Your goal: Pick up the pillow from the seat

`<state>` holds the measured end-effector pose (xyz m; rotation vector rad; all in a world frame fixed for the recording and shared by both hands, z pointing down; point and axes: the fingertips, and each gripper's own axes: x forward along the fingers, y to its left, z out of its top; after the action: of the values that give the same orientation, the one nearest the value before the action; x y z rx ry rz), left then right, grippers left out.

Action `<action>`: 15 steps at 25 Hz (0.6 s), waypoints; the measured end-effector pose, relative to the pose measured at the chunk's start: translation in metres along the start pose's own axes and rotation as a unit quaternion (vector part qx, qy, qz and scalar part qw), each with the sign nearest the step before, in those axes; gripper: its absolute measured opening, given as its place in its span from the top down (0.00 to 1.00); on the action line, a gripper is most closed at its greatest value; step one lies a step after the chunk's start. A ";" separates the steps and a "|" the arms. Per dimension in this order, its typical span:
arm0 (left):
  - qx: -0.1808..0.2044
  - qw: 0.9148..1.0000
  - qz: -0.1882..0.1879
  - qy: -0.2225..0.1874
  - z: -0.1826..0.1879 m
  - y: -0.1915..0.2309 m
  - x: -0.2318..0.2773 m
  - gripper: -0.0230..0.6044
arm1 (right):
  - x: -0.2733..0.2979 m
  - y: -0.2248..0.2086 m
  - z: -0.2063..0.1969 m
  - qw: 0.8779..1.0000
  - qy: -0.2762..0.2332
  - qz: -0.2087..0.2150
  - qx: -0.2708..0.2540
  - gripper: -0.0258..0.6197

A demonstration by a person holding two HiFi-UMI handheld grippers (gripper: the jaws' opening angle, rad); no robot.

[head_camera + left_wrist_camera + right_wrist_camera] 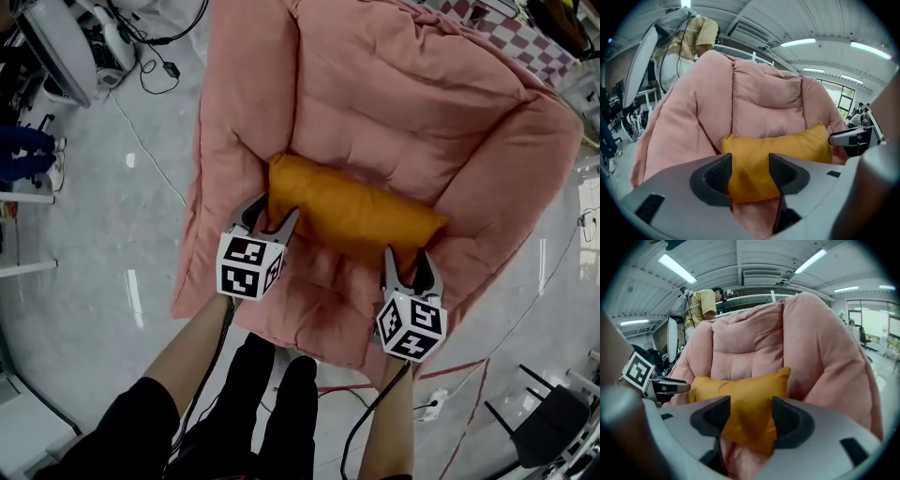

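The left arm (192,342) and right arm (389,427), forearms bare, reach forward from the near edge, roughly parallel. The left gripper (272,217) points far and slightly right. The right gripper (406,261) points straight far, well apart from the left and a little nearer. Each gripper's jaws stand apart, with the pillow (352,211) between the tips, unsqueezed.

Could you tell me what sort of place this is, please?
Probably a lab or workshop hall: cables trail over a glossy floor, and strip lights run overhead.
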<state>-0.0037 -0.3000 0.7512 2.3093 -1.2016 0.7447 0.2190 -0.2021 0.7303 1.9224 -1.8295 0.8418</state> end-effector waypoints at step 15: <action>-0.026 0.999 -0.014 0.014 -0.014 0.014 0.031 0.52 | 0.018 -0.014 -0.014 1.000 0.018 -0.021 -0.011 0.51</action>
<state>-0.0037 -0.3181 0.7831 2.2611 -1.1607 0.7265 0.2297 -0.2055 0.7543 1.9130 -1.7650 0.8325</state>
